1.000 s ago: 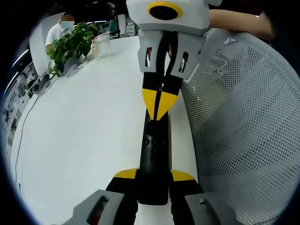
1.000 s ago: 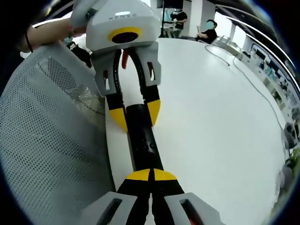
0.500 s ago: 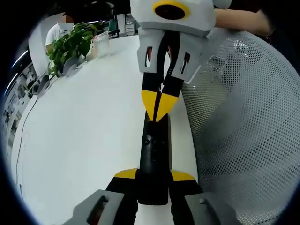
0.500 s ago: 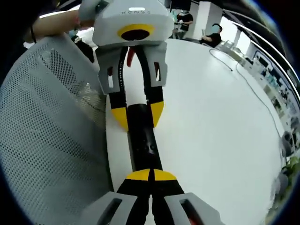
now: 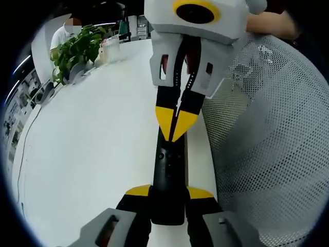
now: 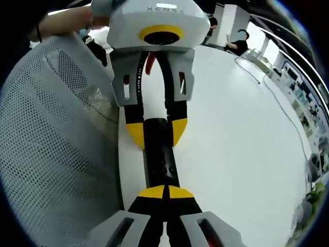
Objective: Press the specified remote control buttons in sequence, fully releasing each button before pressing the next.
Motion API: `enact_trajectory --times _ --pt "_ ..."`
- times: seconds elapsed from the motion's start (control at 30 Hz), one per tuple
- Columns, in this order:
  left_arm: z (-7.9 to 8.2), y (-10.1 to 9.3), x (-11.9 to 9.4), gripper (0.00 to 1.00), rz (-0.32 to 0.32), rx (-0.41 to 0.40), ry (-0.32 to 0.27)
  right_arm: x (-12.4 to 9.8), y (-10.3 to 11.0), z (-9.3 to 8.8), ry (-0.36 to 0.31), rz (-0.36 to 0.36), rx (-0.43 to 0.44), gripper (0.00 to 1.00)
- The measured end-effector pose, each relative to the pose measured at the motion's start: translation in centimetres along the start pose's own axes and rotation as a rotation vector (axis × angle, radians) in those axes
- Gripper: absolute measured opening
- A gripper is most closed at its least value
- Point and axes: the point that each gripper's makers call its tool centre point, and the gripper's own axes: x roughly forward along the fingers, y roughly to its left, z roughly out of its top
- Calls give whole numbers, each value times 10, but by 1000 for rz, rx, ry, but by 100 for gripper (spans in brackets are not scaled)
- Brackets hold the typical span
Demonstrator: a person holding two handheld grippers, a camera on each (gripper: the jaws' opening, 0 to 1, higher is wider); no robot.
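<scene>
Jaws on the left gripper (image 5: 168, 194) are clamped round the near end of the black remote (image 5: 169, 170), held over the white table (image 5: 87, 149). Right gripper (image 6: 165, 193) has its yellow tips pinched together, resting on the remote's buttons. Mesh chair (image 5: 267, 139) sits alongside.

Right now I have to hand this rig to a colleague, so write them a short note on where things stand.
Left gripper: shut on the near end of the black remote, holding it along the edge of the white table, beside a mesh chair back.
Right gripper: jaws shut, yellow tips on the remote's button face, apparently pressing.
Done: the frames can't tell which buttons were pressed.
Left: release fully, then press the next button.
</scene>
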Motion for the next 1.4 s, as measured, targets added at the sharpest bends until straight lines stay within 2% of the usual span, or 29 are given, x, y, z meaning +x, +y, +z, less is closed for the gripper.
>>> enact_trajectory --times 0.07,0.13,0.17,0.27,0.43,0.57,0.73,0.9,1.0,1.1,1.13,1.2,1.33,1.4 --pt "0 0 0 24 -1 -2 -2 -1 -1 0 -29 4 46 0" --pt "0 0 0 24 0 -4 -5 -2 -1 1 -71 38 132 0" --pt "0 -1 0 24 1 -6 -6 -2 -1 1 -70 45 144 0" --pt "0 0 0 24 1 -14 -10 1 2 9 -74 37 88 0" --pt "0 -1 0 24 -1 -13 -12 1 2 8 -66 24 54 0" --pt "0 0 0 24 -4 -11 -16 3 2 9 -51 7 -8 0" --pt "0 -1 0 24 -6 -4 -13 4 1 8 -24 -5 -19 0" --pt "0 0 -1 24 -7 -11 -19 1 1 9 -57 3 -20 0" --pt "0 0 -1 24 -10 -20 -24 2 4 13 -55 0 -72 0" --pt "0 0 -1 24 -15 -30 -30 6 17 19 -69 43 -110 0" --pt "0 0 -1 24 -16 -29 -31 6 14 18 -44 18 -167 0" --pt "0 0 -1 24 -16 -29 -31 6 15 18 -44 15 -182 0" --pt "0 0 -1 24 -17 -26 -29 8 17 18 -3 -24 -359 0" --pt "1 -1 -1 24 -15 -23 -28 9 18 17 15 -35 -411 0"
